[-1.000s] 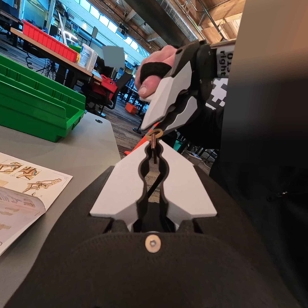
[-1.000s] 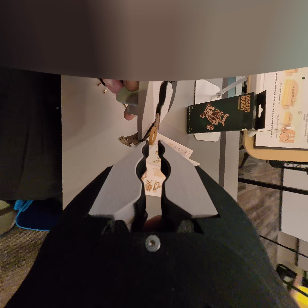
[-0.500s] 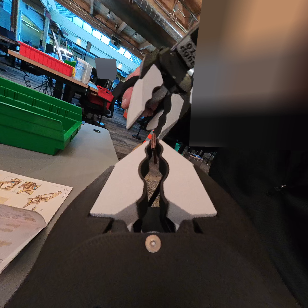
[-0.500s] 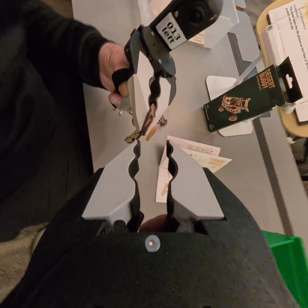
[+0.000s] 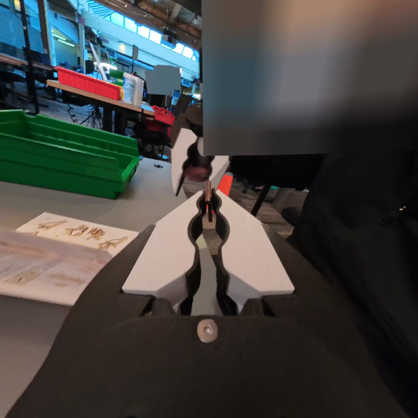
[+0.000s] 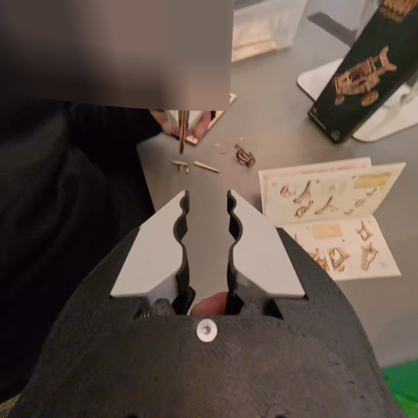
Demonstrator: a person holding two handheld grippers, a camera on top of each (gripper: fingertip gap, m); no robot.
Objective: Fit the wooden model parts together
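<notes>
while the left gripper (image 5: 208,192) pinches a thin wooden part (image 5: 208,195) edge-on at its fingertips, long axis running along the fingers, tip poking out forward, right gripper (image 6: 207,192) wide with nothing in it above the table (image 6: 260,126), loose wooden pieces (image 6: 205,166) ahead, booklet (image 6: 328,217) at right

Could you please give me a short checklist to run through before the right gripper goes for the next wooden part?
1. Left gripper pinching the thin wooden piece: ok.
2. Right gripper open with nothing between its fingers: ok.
3. Loose wooden parts lying in reach on the grey table: ok.
4. Instruction booklet open: ok.
5. Which part goes next: cannot tell.
</notes>
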